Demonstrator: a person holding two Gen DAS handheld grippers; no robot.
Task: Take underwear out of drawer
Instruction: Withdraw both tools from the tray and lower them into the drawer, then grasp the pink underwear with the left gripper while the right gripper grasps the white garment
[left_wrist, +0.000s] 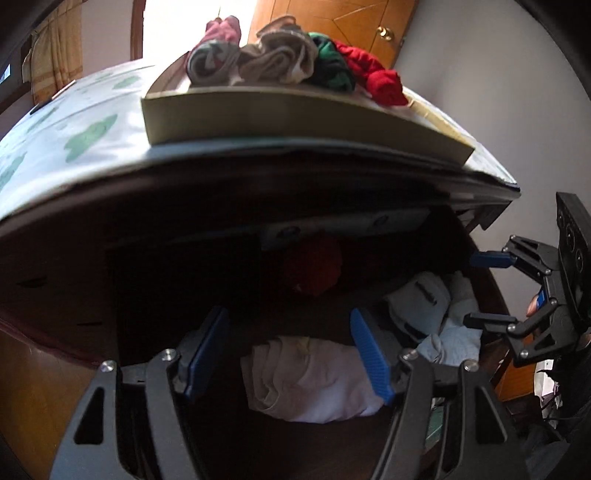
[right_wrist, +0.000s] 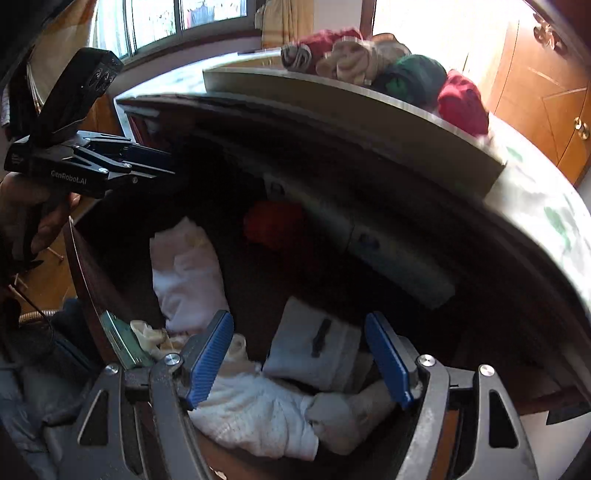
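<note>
The dark wooden drawer (left_wrist: 491, 284) stands open below a tabletop. Inside lie a folded pale pink garment (left_wrist: 314, 376), also in the right wrist view (right_wrist: 188, 280), a red garment (left_wrist: 314, 267) at the back, a white folded piece (right_wrist: 314, 343) and white cloth (right_wrist: 258, 406). My left gripper (left_wrist: 291, 354) is open and empty, just above the pink garment. My right gripper (right_wrist: 299, 358) is open and empty over the white pieces at the drawer's right end. Each gripper shows in the other's view, the right (left_wrist: 491, 288) and the left (right_wrist: 162, 162).
A shallow cardboard box (left_wrist: 288, 114) on the clothed tabletop (left_wrist: 74, 140) holds several rolled garments: grey, beige, green, red (left_wrist: 384, 81). A wooden door (left_wrist: 354, 26) is behind. The tabletop's edge overhangs the drawer. A metal drawer rail (right_wrist: 122, 339) runs along the near side.
</note>
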